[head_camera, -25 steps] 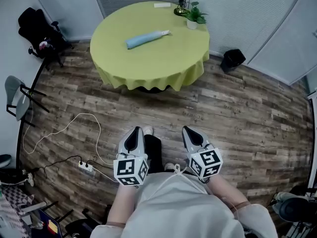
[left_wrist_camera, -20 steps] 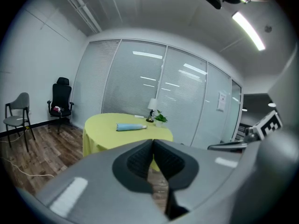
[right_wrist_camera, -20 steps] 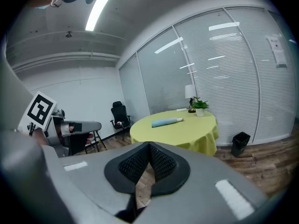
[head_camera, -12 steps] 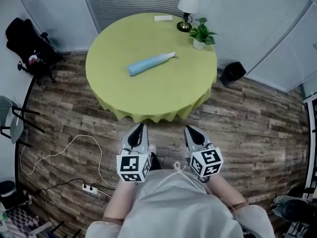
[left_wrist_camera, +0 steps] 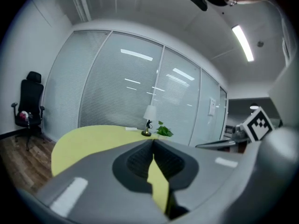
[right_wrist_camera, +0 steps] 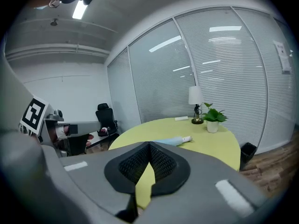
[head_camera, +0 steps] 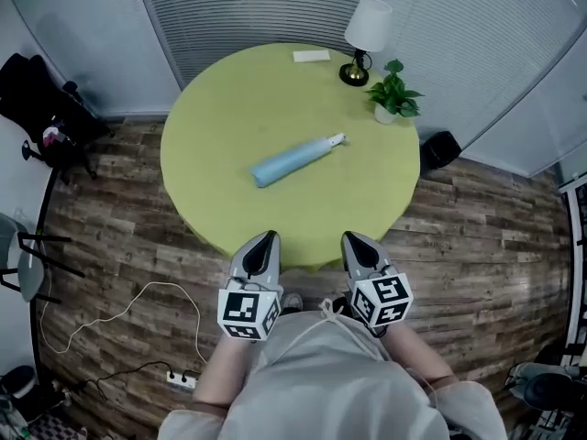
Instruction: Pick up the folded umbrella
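A light blue folded umbrella with a white handle tip lies near the middle of the round yellow-green table. The right gripper view also has the umbrella, beyond the jaws. My left gripper is at the table's near edge, jaws shut with nothing between them. My right gripper is beside it at the same edge, also shut and empty. Both point toward the table, well short of the umbrella. In the left gripper view my left gripper hides the umbrella.
On the far side of the table stand a lamp, a potted plant and a white card. A black bin sits right of the table, a black office chair to the left, a power strip with cables on the wooden floor.
The table and umbrella have come much closer in the head view. Both grippers, earlier over bare floor, now reach the table's near edge. Jaws stayed shut.
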A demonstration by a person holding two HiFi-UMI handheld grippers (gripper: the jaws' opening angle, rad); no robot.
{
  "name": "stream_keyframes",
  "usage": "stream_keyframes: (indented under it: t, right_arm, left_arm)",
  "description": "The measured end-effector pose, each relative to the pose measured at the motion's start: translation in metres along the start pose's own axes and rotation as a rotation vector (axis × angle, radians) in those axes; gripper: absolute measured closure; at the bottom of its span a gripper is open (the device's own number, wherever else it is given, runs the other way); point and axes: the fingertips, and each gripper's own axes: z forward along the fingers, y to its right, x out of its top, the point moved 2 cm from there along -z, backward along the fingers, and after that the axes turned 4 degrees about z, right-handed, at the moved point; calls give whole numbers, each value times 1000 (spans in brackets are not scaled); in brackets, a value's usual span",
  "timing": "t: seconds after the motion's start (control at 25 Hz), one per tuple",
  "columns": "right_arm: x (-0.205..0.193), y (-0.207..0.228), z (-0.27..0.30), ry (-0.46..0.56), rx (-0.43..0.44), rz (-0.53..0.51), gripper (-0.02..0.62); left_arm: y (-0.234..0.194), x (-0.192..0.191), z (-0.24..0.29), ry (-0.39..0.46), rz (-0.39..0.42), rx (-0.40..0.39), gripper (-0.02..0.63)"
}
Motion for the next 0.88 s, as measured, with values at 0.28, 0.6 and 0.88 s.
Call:
stream_keyframes:
  t: [0.28, 0.6, 0.88]
  right_arm:
    - [13, 21, 57, -50, 6, 5, 597]
    - [41, 71, 128, -76, 67, -1, 597]
    - [75, 124, 189, -94, 108, -23, 597]
  left_arm:
    - [-32, 4, 57, -15, -42, 14, 600]
    - [-45, 4, 137, -62, -61, 19, 600]
    - [-62, -18, 217, -194, 28, 61, 600]
